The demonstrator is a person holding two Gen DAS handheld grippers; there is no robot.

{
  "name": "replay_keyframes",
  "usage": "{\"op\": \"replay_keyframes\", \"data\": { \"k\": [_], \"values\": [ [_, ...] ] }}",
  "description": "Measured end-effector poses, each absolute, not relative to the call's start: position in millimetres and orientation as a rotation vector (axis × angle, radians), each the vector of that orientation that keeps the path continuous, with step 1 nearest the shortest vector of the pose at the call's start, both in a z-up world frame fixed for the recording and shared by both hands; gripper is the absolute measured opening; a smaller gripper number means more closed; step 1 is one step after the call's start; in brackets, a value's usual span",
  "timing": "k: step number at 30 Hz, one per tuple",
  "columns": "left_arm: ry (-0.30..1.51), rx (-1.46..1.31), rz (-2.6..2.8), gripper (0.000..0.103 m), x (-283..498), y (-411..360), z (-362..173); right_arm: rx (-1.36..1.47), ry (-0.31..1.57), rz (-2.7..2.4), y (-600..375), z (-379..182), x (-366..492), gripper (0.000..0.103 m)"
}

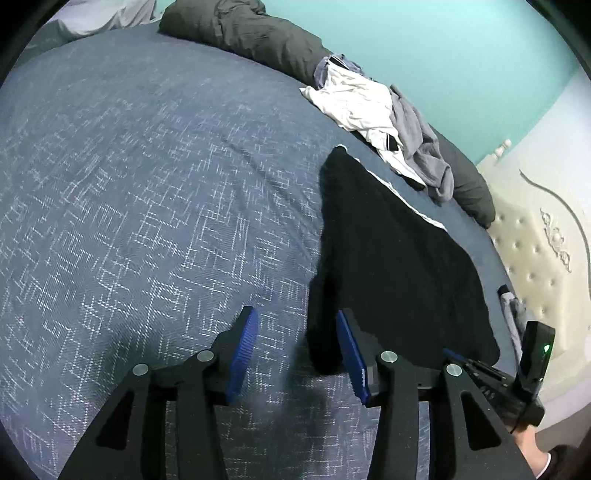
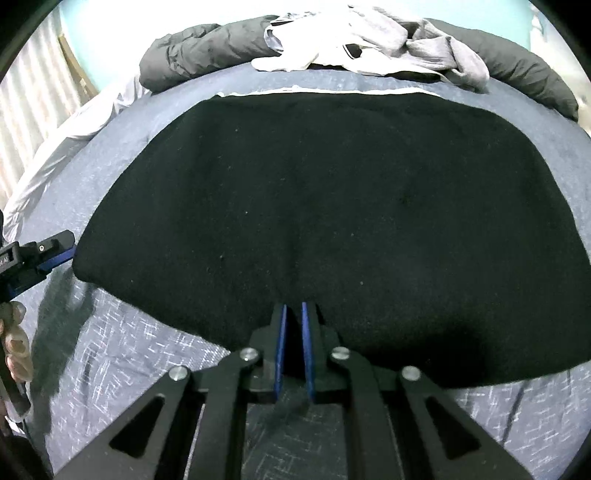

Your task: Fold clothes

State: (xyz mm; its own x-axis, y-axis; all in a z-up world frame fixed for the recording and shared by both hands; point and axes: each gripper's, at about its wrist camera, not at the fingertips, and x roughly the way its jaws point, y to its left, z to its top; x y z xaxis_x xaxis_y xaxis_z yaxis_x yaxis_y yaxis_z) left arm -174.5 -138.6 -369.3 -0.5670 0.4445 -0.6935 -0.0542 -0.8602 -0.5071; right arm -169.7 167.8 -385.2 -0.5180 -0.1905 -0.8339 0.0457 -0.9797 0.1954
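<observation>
A black garment (image 2: 314,203) lies flat on the blue patterned bedcover (image 1: 147,184). My right gripper (image 2: 294,306) is at the middle of its near edge, with the jaws pinched together on the cloth. My left gripper (image 1: 297,314) stands open at the garment's (image 1: 399,258) near left corner. The cloth's edge runs between the blue pads, close to the right one, and neither pad presses on it. One left finger (image 2: 55,240) shows from the side at that corner in the right wrist view.
A pile of white and grey clothes (image 1: 369,103) (image 2: 369,44) rests on a dark grey rolled duvet (image 1: 251,33) along the far side. A cream tufted headboard (image 1: 532,251) stands to the right. A hand (image 2: 14,343) grips the left tool.
</observation>
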Motion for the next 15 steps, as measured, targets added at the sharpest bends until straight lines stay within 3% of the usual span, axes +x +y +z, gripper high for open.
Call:
{"op": "replay_keyframes", "data": {
  "k": [6, 12, 15],
  "values": [
    [-0.661, -1.283, 2.443, 0.063, -171.5, -134.5, -366.6, 1.422, -0.521, -2.615, 217.1, -361.7, -149.6, 0.011],
    [-0.723, -1.343, 2.396, 0.067, -169.3, -129.9, -376.8, 1.347, -0.776, -2.682, 281.0, -348.1, -107.6, 0.025],
    [-0.78, -1.362, 2.365, 0.067, -171.7, -127.6, -383.2, 1.303, -0.89, -2.711, 306.2, -352.3, -81.5, 0.026]
  ]
}}
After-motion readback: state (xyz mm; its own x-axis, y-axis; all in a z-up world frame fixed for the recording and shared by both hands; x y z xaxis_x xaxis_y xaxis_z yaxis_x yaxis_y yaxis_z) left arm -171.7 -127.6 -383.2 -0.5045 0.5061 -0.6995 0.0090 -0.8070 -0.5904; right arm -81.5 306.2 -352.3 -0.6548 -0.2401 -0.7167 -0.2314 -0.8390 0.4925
